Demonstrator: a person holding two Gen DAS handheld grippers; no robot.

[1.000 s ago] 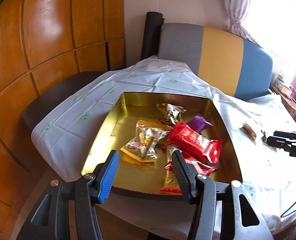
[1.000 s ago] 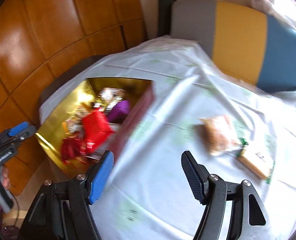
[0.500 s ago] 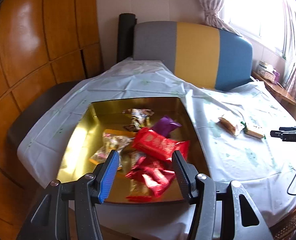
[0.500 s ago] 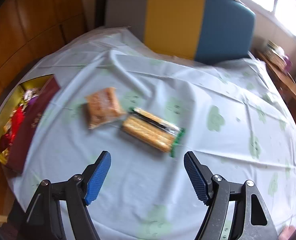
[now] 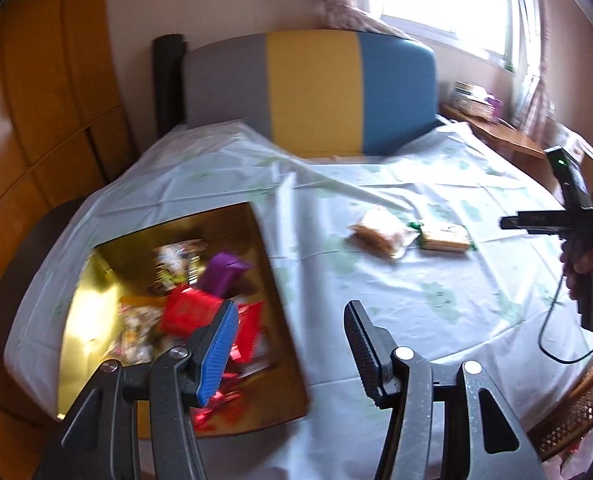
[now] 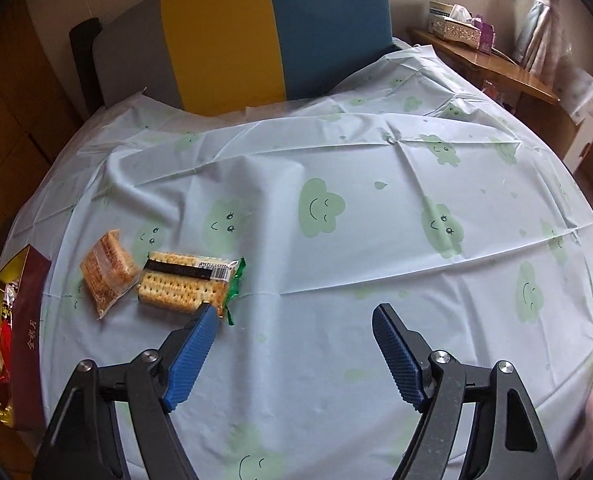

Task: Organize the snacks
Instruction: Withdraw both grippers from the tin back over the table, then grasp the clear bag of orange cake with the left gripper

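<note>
Jaws apart; barcode on cracker pack [image 6: 184, 282].

The tablecloth [image 6: 336, 240] looks like thin, smooth plastic sheet with sharp fold creases. At nine o'clock the box [image 5: 76, 320] has a glossy, gold, mirror-like lining, maybe foil. The cracker packet [image 6: 184, 280] and cake packet [image 6: 106, 276] are in clear shiny film. The gripper fingers [image 6: 192, 344] carry ribbed blue pads on matt black plastic.
</note>
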